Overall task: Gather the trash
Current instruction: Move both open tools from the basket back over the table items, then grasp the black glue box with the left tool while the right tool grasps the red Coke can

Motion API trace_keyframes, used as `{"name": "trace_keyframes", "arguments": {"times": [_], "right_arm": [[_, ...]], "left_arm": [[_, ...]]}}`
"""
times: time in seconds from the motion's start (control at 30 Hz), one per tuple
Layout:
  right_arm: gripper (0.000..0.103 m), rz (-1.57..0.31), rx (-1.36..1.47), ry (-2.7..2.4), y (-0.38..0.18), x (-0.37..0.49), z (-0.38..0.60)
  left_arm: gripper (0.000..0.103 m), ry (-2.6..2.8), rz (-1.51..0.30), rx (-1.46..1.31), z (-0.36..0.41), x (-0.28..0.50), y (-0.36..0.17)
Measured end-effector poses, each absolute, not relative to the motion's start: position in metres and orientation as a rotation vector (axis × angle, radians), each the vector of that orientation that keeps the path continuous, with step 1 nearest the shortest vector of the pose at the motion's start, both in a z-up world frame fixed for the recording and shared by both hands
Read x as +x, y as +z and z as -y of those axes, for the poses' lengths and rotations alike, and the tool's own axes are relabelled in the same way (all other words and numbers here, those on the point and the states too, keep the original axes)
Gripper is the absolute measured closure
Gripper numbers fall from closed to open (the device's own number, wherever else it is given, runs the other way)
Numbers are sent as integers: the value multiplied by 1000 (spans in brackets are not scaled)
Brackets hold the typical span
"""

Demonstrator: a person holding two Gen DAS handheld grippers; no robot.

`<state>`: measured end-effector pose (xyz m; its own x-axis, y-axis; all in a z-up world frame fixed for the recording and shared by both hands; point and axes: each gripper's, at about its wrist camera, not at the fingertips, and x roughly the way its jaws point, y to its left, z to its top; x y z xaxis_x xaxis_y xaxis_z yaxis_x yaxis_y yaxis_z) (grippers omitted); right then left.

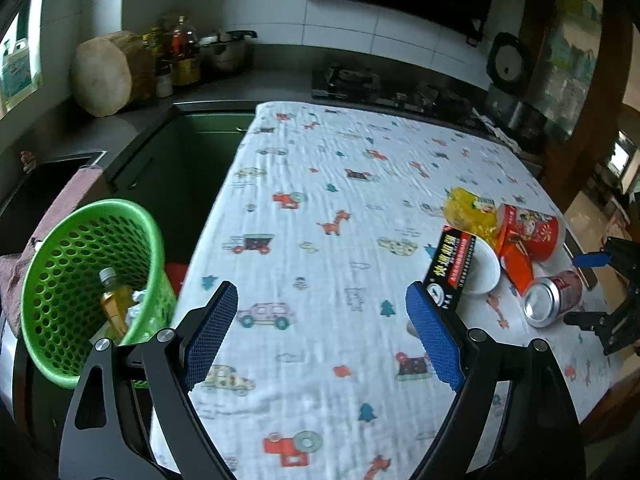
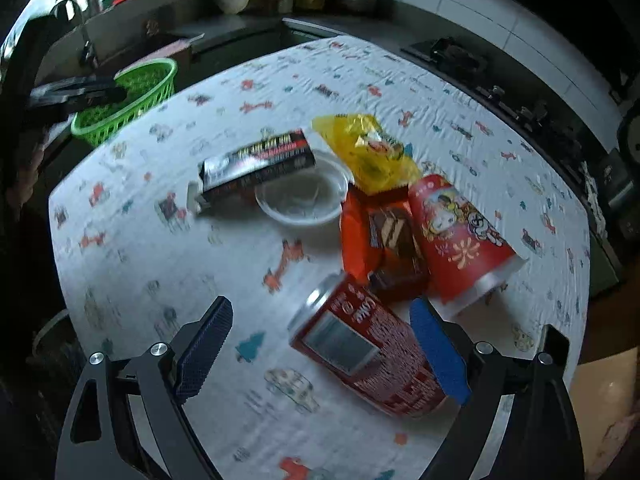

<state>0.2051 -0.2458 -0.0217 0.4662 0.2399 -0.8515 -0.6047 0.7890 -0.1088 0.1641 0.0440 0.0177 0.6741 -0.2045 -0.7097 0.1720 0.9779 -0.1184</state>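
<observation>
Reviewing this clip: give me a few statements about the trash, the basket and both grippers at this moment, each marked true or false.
1. The green basket already holds a bottle. True.
2. The left gripper is shut on the black box. False: its fingers are open and empty.
3. The red can lies on its side. True.
4. The red paper cup stands upright. False: it lies tipped over.
5. The right gripper is open, the can lying between its fingers. True.
</observation>
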Motion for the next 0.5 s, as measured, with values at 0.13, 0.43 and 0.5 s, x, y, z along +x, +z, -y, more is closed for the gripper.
{"name": "trace_keyframes", "arguments": {"times": [0.13, 0.43, 0.5], "right_arm": [[16, -974, -481, 555, -32, 206, 249], [14, -982, -583, 589, -47, 210, 254], [14, -981, -612, 586, -50, 212, 252]], "left_arm": [[18, -237, -820, -15, -25, 168, 13], [18, -318, -863, 48, 16, 182, -2], [18, -350, -877, 54, 24, 186, -7]]}}
